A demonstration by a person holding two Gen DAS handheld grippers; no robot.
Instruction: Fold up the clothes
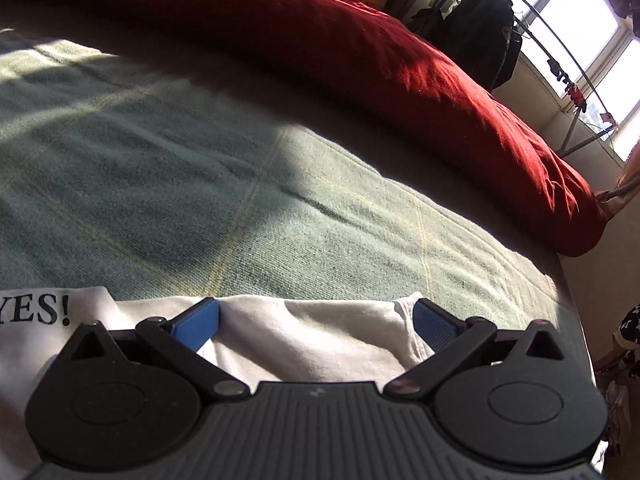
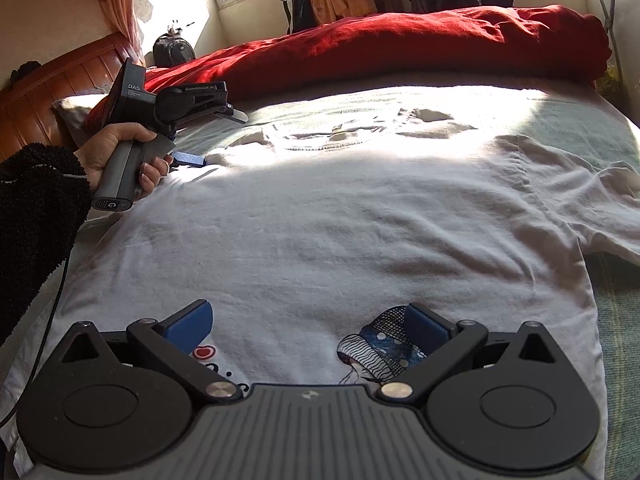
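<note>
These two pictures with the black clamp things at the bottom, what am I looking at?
Each picture comes from a camera mounted on a hand-held two-finger gripper, looking along its blue-padded fingers. A white printed cotton T-shirt lies spread on a green woven bedspread, with a red quilt behind. The right gripper hovers open above the shirt's print. The left gripper is open at a shirt edge; a hand holds it in the right view. Nothing is gripped.

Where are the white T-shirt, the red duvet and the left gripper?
white T-shirt [image 2: 320,216]: right wrist view, mid-body fabric.
red duvet [image 2: 440,40]: right wrist view, top folds.
left gripper [image 1: 316,322]: left wrist view, gap between open blue fingers.
</note>
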